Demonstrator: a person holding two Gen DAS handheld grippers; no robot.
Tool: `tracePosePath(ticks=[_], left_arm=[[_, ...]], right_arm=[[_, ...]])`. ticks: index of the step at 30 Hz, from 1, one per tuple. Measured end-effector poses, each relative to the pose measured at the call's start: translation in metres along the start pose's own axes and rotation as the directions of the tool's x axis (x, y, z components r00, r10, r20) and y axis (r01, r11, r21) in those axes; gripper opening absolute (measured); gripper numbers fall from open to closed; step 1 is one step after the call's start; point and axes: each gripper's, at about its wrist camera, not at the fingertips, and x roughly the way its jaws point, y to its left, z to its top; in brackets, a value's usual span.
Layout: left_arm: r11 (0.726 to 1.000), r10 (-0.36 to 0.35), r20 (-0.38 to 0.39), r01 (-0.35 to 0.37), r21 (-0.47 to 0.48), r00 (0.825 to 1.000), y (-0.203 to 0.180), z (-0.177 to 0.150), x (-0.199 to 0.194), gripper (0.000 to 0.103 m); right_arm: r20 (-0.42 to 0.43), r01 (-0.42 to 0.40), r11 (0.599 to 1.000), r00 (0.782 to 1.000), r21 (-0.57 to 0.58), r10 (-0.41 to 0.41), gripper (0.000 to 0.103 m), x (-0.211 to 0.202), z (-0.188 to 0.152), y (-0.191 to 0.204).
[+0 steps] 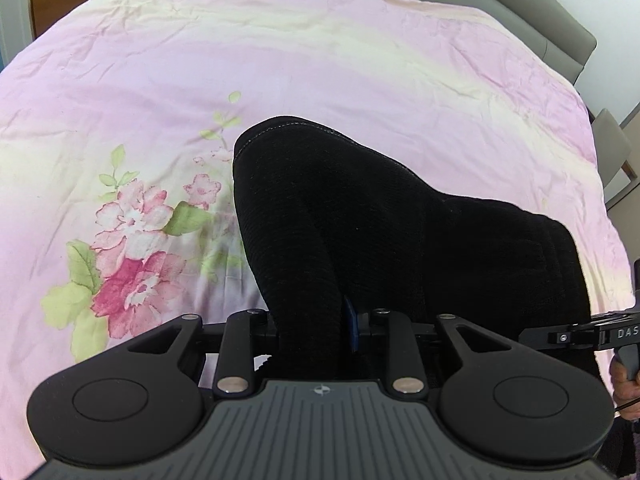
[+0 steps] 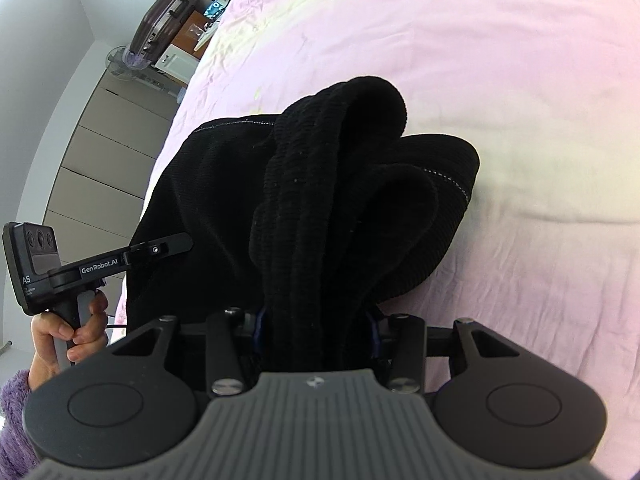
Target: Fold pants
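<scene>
Your left hand-held gripper (image 1: 310,330) pinches a bunched fold of the black pants (image 1: 360,216). Your right hand-held gripper (image 2: 316,328) clamps another gathered section of the same garment. The pants hang from both grippers, draping forward onto the pink floral bedspread (image 1: 280,52) covering the bed.

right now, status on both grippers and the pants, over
Left gripper shut on pants. Right gripper shut on pants too. Pants bunched, partly lifted off the bed. Nothing in the way.
</scene>
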Motion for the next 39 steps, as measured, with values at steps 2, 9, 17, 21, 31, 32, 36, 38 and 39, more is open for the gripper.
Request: tracePosePath(ticks=[2,9,17,21,31,32,36,38,39], left_arm=[[1.000,0.009,-0.018,-0.009,0.005,1.000,0.006,-0.001,0.011,0.030],[1.000,0.026,-0.062,-0.025,0.020,0.998,0.023,-0.005,0.028,0.038],[0.989,0.139,-0.019,-0.138,0.053,0.990,0.011,-0.011,-0.023,0.059],[0.977,0.178,0.030,-0.181,0.112,0.983,-0.006,-0.028,-0.063,0.059],[0.885,0.412,0.150,-0.434,0.170,0.899,-0.065,-0.104,-0.058,0.053],[0.882,0.426,0.159,-0.448,0.147,0.891,-0.065,-0.108,-0.055,0.053],[0.887,0.450,0.148,-0.461,0.041,0.881,-0.054,-0.117,-0.043,0.053],[0.892,0.449,0.129,-0.452,-0.004,0.884,-0.047,-0.123,-0.035,0.053],[0.893,0.449,0.119,-0.450,-0.017,0.886,-0.044,-0.125,-0.030,0.053]], right_arm=[[-0.006,0.018,1.000,1.000,0.005,-0.018,0.042,0.003,-0.001,-0.006],[-0.016,0.097,0.995,0.995,-0.015,-0.097,0.056,0.018,-0.003,-0.003],[0.033,0.225,0.968,0.974,-0.114,-0.222,0.070,-0.001,0.012,0.019],[0.144,0.285,0.937,0.955,-0.203,-0.259,0.070,-0.037,0.002,0.034],[0.352,0.367,0.788,0.913,-0.495,-0.205,0.035,-0.046,-0.078,0.086],[0.363,0.392,0.765,0.905,-0.510,-0.222,0.033,-0.038,-0.084,0.087],[0.402,0.464,0.730,0.873,-0.503,-0.277,0.031,-0.013,-0.100,0.074],[0.395,0.462,0.743,0.873,-0.485,-0.286,0.032,-0.005,-0.107,0.060],[0.389,0.461,0.750,0.874,-0.474,-0.291,0.032,-0.001,-0.108,0.054]])
